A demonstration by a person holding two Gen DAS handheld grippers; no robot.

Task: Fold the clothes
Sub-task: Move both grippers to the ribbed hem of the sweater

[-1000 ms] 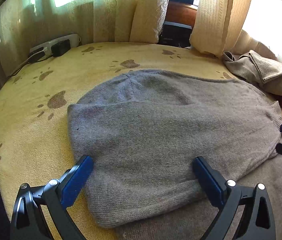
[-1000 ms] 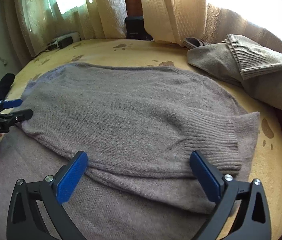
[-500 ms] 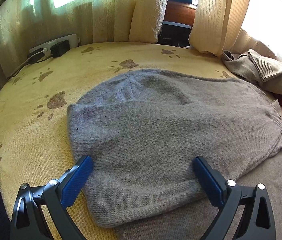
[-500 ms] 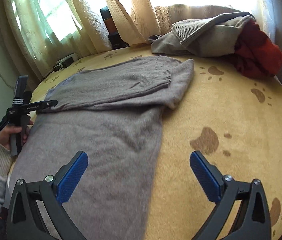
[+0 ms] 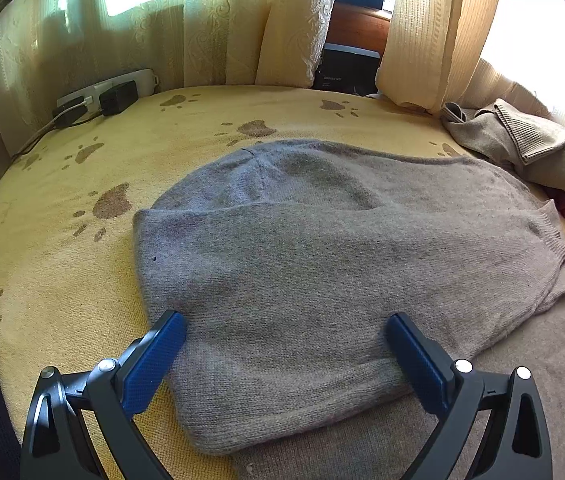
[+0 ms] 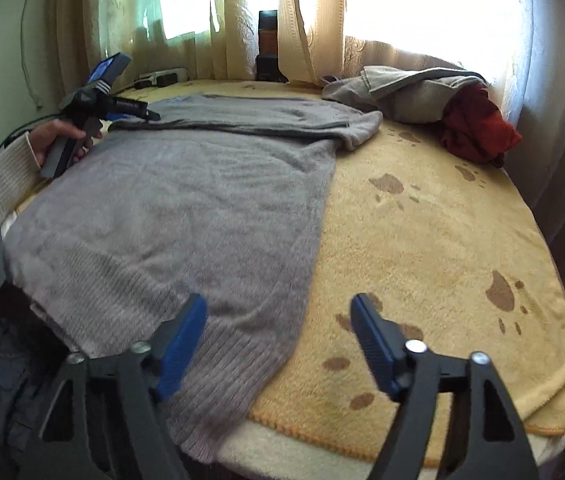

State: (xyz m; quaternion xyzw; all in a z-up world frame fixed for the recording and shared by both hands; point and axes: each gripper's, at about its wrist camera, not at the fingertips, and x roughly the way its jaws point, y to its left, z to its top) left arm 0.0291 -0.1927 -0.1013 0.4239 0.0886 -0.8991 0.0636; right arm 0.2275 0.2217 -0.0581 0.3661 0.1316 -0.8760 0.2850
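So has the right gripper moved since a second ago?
Yes. The right gripper has swung from the folded sleeve to the grey sweater's ribbed hem at the blanket's near edge. Its jaws have just been closing, hem corner between them.

The left wrist view looks down close over the folded sweater's (image 5: 322,280) shoulder end toward the curtains (image 5: 210,24). The right wrist view faces along the bed (image 6: 422,240) from the sweater's (image 6: 186,216) hem; both share sweater and curtains (image 6: 242,16).

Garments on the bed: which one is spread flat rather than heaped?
The grey sweater, laid flat with its top part folded over. The beige knit and red garment lie bunched together by the window.
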